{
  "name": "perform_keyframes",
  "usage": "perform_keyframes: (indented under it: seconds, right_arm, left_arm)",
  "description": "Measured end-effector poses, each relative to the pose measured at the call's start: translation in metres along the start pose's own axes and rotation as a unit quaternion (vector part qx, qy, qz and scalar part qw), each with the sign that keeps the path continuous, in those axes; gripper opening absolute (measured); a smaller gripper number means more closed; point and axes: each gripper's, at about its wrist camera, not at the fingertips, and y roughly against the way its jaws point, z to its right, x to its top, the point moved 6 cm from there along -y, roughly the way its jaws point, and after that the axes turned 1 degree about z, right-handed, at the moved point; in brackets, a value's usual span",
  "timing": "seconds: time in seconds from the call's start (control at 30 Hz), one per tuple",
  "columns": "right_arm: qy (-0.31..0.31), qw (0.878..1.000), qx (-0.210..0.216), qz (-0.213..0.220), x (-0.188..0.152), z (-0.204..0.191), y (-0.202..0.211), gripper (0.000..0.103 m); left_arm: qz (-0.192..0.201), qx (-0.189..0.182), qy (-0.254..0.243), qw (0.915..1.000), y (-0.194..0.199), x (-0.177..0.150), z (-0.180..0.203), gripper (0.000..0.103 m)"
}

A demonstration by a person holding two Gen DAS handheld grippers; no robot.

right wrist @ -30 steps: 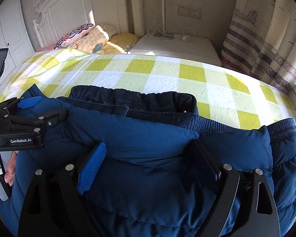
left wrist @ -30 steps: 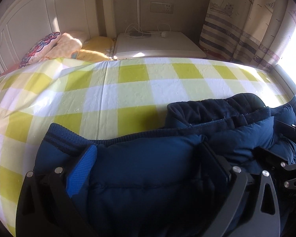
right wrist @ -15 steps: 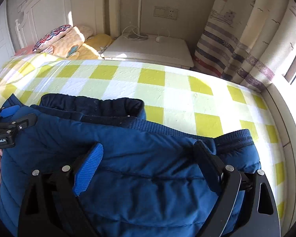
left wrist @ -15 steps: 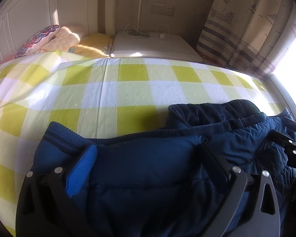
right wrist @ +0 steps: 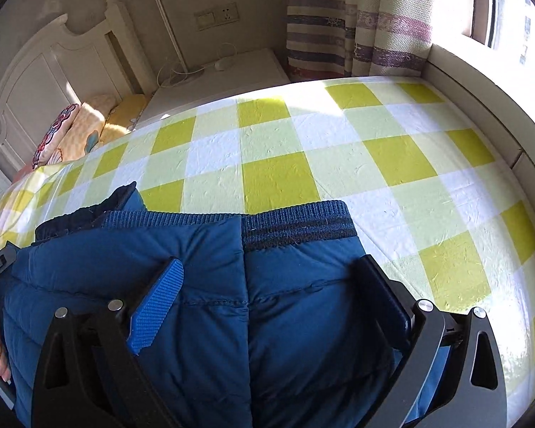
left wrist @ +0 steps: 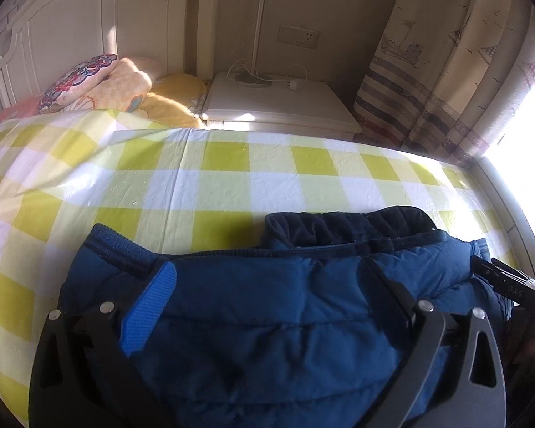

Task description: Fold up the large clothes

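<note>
yellow-white-green checked sheet [left wrist: 232,178] covers bed, creased at left. white panelled headboard [left wrist: 89,35] far left. floral pillow [left wrist: 78,82] against it, peach patterned pillow [left wrist: 125,87] just right of it, yellow pillow [left wrist: 176,98] next, touching nightstand side. white nightstand [left wrist: 281,107] far centre, white cables and small charger [left wrist: 294,85] on top, thin white pole [left wrist: 258,25] rising behind. wall socket [left wrist: 297,37] above nightstand. striped nautical curtain [left wrist: 446,71] far right, bright window [right wrist: 510,7] beside it.

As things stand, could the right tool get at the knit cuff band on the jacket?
Probably yes: the right tool sits open over the blue jacket, and the knit cuff band lies just ahead on the checked sheet, uncovered.
</note>
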Motion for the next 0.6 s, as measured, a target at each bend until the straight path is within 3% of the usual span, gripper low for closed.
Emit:
perform_keyframes:
  seconds: [0.03,0.1,0.17,0.2,0.27,0.33,0.37,0.43,0.5,0.53,0.6]
  right_arm:
    - [0.0,1.0,0.0,0.0,0.001,0.001,0.0,0.096]
    - [0.0,1.0,-0.002,0.0,0.001,0.001,0.0,0.096]
    - [-0.004,1.0,0.002,0.001,0.0,0.003,0.001,0.096]
    - [-0.007,1.0,0.003,0.001,0.0,0.003,0.001,0.096]
    - [-0.009,1.0,0.003,0.0,-0.001,0.004,0.001,0.096]
    - [-0.007,1.0,0.0,-0.001,-0.001,0.003,0.002,0.096]
    - [-0.008,1.0,0.001,-0.001,-0.001,0.003,0.002,0.096]
    - [-0.01,1.0,0.004,0.0,-0.001,0.004,0.002,0.096]
    - [-0.012,1.0,0.006,0.0,-0.001,0.005,0.002,0.096]
    - [-0.012,1.0,0.007,-0.001,0.0,0.005,0.001,0.097]
    - [-0.013,1.0,0.008,-0.002,0.0,0.006,0.0,0.097]
  left_arm:
    - [0.008,0.0,-0.029,0.9995,0.004,0.0,0.021,0.1]
    - [0.003,0.037,-0.107,0.9935,-0.008,-0.007,0.057,0.1]
    - [-0.05,0.071,-0.171,0.9815,-0.04,-0.027,0.075,0.101]
    - [-0.053,0.065,-0.168,0.9822,-0.046,-0.031,0.074,0.101]
    - [-0.06,0.027,-0.134,0.9888,-0.047,-0.03,0.063,0.101]
    - [-0.066,0.005,-0.134,0.9887,-0.043,-0.029,0.054,0.101]
    - [-0.057,0.015,-0.148,0.9872,-0.038,-0.027,0.046,0.101]
    - [-0.025,0.071,-0.141,0.9871,-0.024,-0.017,0.013,0.101]
    - [-0.025,0.086,-0.077,0.9929,-0.019,-0.008,-0.039,0.1]
    - [-0.044,0.066,-0.026,0.9965,-0.021,-0.008,-0.068,0.1]
    - [-0.082,-0.034,0.04,0.9952,-0.03,-0.016,-0.099,0.1]
